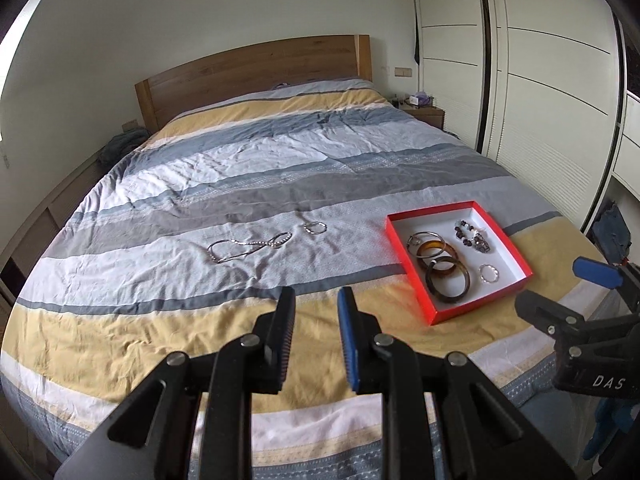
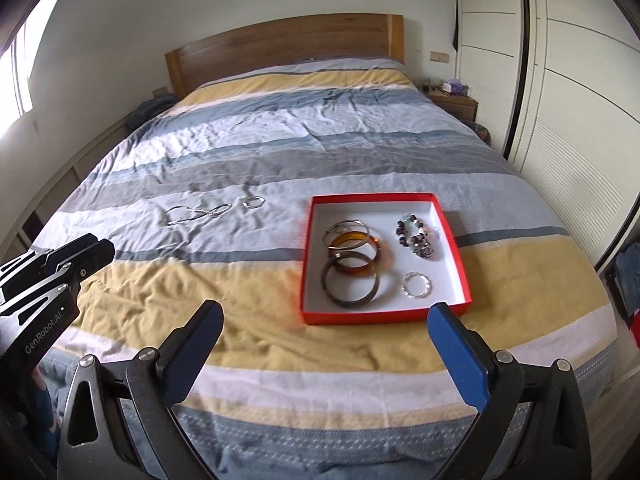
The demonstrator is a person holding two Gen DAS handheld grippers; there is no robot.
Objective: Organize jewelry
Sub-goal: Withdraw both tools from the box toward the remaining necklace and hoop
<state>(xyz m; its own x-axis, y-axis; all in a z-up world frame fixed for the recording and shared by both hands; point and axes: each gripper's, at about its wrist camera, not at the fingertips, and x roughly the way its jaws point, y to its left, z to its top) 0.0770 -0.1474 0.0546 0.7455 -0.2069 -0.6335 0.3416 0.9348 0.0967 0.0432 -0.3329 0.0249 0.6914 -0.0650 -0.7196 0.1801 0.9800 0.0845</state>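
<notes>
On the bed [image 2: 256, 344] we see, from left, a silver necklace [image 1: 248, 246] and thin rings [image 1: 315, 228] lying well beyond our left gripper [image 1: 316, 300], its narrow jaws empty; the red box [image 2: 306, 280] of bangles [image 2: 352, 264] sits just beyond our right gripper [image 2: 324, 320], jaws wide and empty.
</notes>
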